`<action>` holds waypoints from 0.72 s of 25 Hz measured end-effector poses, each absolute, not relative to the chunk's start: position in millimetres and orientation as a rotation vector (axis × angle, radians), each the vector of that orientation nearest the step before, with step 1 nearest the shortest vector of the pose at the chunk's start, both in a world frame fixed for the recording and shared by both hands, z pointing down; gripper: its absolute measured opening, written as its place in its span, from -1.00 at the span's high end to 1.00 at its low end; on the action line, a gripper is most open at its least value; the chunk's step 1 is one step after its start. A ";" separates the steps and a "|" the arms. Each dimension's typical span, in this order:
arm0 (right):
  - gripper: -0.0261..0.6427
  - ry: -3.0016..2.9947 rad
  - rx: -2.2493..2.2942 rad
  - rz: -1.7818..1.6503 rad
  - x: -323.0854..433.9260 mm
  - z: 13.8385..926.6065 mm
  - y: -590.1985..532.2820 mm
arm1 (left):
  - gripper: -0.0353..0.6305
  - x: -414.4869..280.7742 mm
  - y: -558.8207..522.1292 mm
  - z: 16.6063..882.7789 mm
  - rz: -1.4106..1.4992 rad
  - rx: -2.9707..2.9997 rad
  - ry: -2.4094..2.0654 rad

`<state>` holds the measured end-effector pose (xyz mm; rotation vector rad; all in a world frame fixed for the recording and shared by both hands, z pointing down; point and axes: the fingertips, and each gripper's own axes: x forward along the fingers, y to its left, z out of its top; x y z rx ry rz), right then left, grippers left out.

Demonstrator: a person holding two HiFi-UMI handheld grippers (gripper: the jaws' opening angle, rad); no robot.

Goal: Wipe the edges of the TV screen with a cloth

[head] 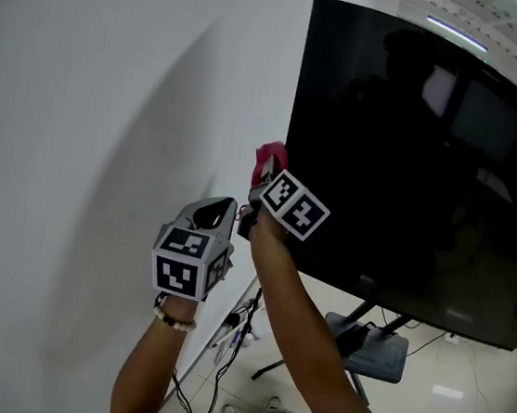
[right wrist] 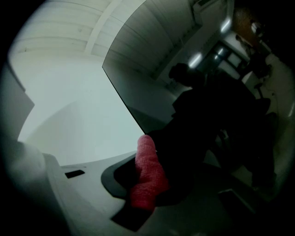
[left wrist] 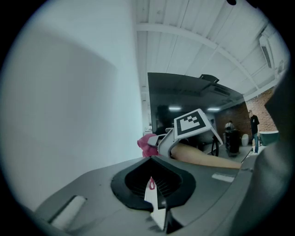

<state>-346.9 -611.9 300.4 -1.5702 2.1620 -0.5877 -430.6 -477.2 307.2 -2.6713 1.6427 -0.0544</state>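
The black TV screen (head: 413, 164) stands at the right, in front of a white wall. My right gripper (head: 263, 181) is shut on a pink cloth (head: 269, 160), which presses on the screen's left edge about halfway up. In the right gripper view the cloth (right wrist: 147, 177) sticks up between the jaws, with the TV's edge (right wrist: 123, 99) just beyond it. My left gripper (head: 217, 213) hovers lower left of the right one, away from the screen, its jaws together and holding nothing. In the left gripper view the right gripper's marker cube (left wrist: 193, 123) and the cloth (left wrist: 147, 144) lie ahead.
The white wall (head: 108, 136) fills the left. The TV rests on a stand with a grey base (head: 370, 352) on the pale floor. Cables (head: 228, 342) hang and trail below the screen's lower left corner. The dark screen reflects the room.
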 end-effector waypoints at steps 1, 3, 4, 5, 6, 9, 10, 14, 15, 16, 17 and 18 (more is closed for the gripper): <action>0.68 2.160 -1.581 -0.599 -346.6 309.2 -613.6 | 0.94 -429.4 -478.1 310.5 -0.060 -2.676 1.642; 0.68 2.154 -1.600 -0.629 -347.2 327.3 -616.3 | 0.94 -427.1 -479.5 318.7 -0.068 -2.689 1.643; 0.68 2.151 -1.610 -0.644 -347.3 336.5 -616.6 | 0.94 -426.2 -479.5 323.5 -0.073 -2.693 1.645; 0.68 2.147 -1.621 -0.657 -346.9 345.4 -616.4 | 0.94 -425.1 -479.1 328.6 -0.081 -2.697 1.647; 0.68 2.144 -1.630 -0.668 -346.0 353.7 -616.4 | 0.94 -424.0 -479.0 333.5 -0.088 -2.701 1.648; 0.68 2.132 -1.645 -0.712 -345.2 376.1 -618.0 | 0.94 -422.3 -480.8 346.3 -0.106 -2.720 1.653; 0.68 2.126 -1.649 -0.732 -345.1 384.4 -617.7 | 0.94 -421.7 -480.9 350.9 -0.113 -2.729 1.655; 0.68 2.114 -1.684 -0.800 -342.2 420.0 -614.3 | 0.94 -418.7 -478.2 366.0 -0.131 -2.751 1.664; 0.68 2.114 -1.693 -0.814 -341.5 429.0 -614.3 | 0.94 -418.7 -478.5 368.4 -0.131 -2.750 1.669; 0.68 2.112 -1.702 -0.829 -340.6 438.6 -614.1 | 0.94 -418.9 -478.8 370.9 -0.132 -2.750 1.674; 0.68 2.108 -1.713 -0.846 -339.9 448.9 -613.5 | 0.94 -419.2 -479.1 373.8 -0.135 -2.753 1.678; 0.68 2.103 -1.725 -0.866 -339.5 459.8 -612.5 | 0.94 -419.6 -479.2 377.0 -0.140 -2.757 1.682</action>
